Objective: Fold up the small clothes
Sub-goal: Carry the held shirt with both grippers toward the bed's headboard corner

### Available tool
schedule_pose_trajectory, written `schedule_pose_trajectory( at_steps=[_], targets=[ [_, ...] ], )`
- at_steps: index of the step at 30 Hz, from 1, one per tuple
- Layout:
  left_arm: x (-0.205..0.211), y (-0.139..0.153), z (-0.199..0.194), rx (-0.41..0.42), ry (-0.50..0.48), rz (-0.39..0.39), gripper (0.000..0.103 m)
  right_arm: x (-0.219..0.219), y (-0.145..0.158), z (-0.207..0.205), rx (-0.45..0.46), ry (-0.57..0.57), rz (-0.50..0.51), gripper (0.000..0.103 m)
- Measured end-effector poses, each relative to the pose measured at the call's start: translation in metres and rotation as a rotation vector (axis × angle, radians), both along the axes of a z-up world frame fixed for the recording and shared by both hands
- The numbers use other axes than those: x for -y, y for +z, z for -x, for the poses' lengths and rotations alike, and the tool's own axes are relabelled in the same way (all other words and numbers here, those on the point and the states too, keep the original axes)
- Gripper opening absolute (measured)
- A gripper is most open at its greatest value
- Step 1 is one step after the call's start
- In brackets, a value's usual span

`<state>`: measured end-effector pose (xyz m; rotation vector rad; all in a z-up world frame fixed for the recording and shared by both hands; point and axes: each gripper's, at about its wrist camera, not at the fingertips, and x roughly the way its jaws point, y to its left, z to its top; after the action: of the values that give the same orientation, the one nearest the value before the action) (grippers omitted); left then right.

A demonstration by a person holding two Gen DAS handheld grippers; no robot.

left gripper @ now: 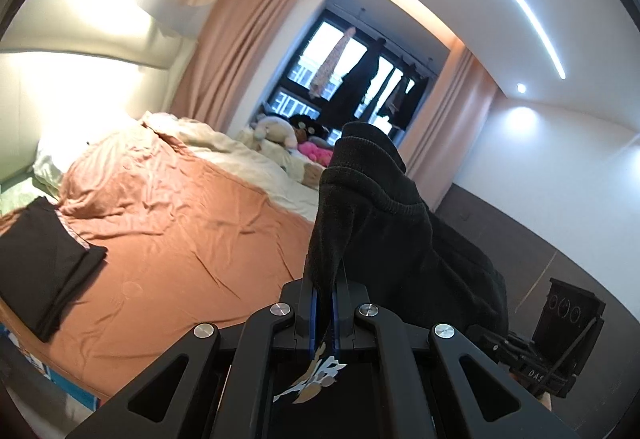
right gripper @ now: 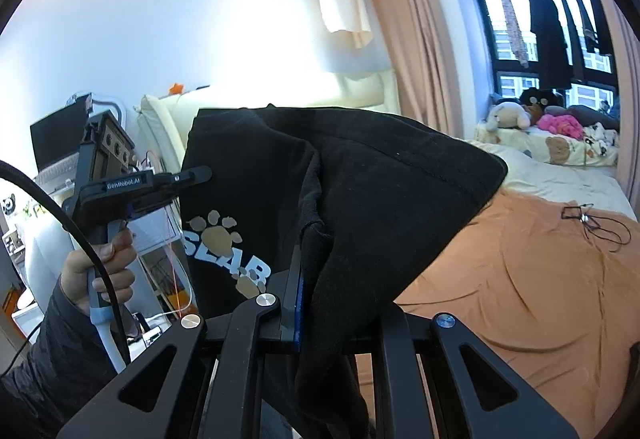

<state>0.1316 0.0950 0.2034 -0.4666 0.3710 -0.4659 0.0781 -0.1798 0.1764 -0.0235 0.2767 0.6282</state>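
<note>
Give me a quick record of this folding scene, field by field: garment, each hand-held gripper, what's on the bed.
garment: black sweatshirt with paw-print logo, held up off the bed
left hand-held gripper: shut on sweatshirt
right hand-held gripper: shut on sweatshirt
bed: orange sheet, wrinkled
already folded: black garment near the bed's edge
far end: stuffed toys

Black shirt [right gripper: 360, 179] (tan paw print, perhaps)

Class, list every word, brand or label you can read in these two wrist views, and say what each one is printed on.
"SLAB": white letters with tan paw prints on the black cotton garment held up over the bed.
"GenRobot.AI": white lettering on the black left gripper, right wrist view.
"DAS": partial lettering on the black right gripper, left wrist view; the rest is cut off.
White and tan print under the left gripper's jaws: unreadable.
</note>
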Motion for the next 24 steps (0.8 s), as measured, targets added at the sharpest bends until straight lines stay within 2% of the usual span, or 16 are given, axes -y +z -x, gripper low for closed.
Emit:
schedule_pose_trajectory(
  at_steps=[5,15,24],
  targets=[
    [-0.036,-0.015,0.001,-0.002,0.049,0.028,0.004,-0.007,0.001,-0.030,-0.018,0.040,0.006,0.008],
    [-0.116,-0.042,-0.028,-0.022,0.154,0.065,0.004,-0.049,-0.009,-0.101,-0.043,0.110,0.035,0.008],
    [-0.189,-0.050,-0.051,-0.030,0.245,0.056,0.004,-0.091,-0.013,-0.131,-0.024,0.192,0.059,0.008]
  ],
)
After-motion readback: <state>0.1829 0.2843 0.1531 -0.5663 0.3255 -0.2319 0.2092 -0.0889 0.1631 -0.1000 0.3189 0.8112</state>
